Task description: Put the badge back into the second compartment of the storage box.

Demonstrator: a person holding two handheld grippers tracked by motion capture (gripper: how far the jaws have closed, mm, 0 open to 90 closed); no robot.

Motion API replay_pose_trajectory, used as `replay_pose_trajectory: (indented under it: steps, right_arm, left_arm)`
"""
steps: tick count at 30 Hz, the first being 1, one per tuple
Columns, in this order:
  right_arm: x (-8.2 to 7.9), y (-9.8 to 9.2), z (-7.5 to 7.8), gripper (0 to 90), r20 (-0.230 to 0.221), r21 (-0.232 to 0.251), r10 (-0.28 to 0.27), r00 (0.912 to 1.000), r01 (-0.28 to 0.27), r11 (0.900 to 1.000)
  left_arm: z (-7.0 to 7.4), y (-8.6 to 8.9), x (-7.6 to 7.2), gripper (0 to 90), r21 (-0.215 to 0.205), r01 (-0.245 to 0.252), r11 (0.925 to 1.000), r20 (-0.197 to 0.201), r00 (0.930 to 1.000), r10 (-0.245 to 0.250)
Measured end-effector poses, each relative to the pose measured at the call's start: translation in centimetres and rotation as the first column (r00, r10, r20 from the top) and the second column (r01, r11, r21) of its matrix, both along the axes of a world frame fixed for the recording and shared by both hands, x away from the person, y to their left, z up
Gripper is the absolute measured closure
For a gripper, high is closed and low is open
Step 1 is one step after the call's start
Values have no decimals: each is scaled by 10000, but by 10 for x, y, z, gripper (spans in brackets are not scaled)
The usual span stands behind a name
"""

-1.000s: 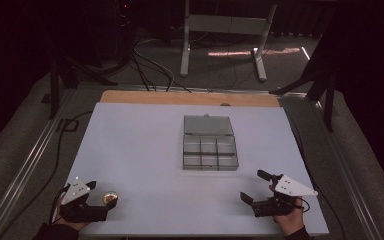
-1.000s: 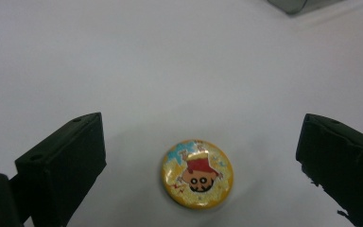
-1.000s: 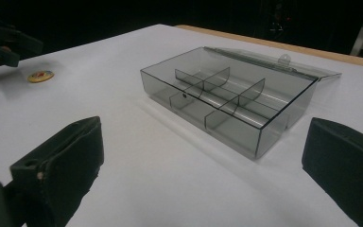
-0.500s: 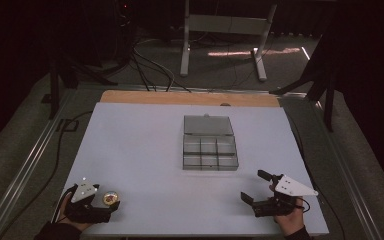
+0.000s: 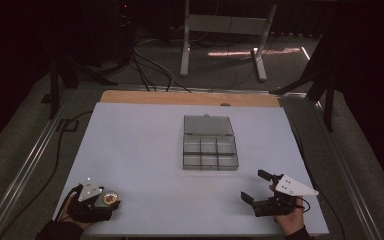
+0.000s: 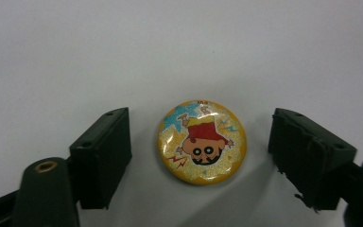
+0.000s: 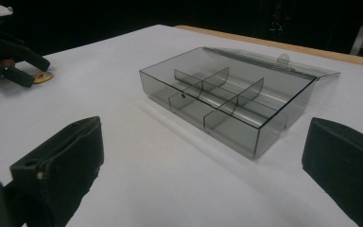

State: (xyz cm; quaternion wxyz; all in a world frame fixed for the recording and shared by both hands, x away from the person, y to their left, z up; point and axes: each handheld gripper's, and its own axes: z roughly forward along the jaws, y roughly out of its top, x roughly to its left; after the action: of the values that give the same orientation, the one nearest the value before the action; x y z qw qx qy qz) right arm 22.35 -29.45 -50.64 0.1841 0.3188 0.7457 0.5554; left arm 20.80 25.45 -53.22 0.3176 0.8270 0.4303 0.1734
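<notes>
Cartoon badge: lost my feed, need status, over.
Left gripper jaws just closing around cartoon badge, pads not touching yet. Right gripper open, idle. Badge flat on white table. Open divider box mid-table, path clear.

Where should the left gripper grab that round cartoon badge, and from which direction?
Take the badge by its rim, at two opposite edge points, coming straight down from above. It lies flat on the white table with a domed glossy face, so only the thin edge offers purchase. The left gripper already straddles it, its jaws just closing in, pads not yet touching.
</notes>
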Motion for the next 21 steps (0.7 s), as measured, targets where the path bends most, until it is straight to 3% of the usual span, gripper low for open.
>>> replay_pose_trajectory:
  steps: [4, 9, 17, 21]
  right_arm:
    - [0, 0, 0, 2, -3, 16, 6, 10000, -6, 10000]
    - [0, 0, 0, 2, -6, 13, -3, 10000, 3, 10000]
    - [0, 0, 0, 2, -28, 2, -8, 10000, 8, 10000]
    - [0, 0, 0, 2, -39, 28, -25, 10000, 25, 10000]
  left_arm:
    - [0, 1, 1, 308, -78, -37, 10000, 103, 9999, 38]
    - [1, -3, 1, 386, 130, 194, 9997, 221, 9996, -197]
    - [2, -3, 2, 442, 42, 143, 9999, -33, 9999, -143]
    - [3, -6, 1, 466, 263, 112, 9996, -68, 9999, -110]
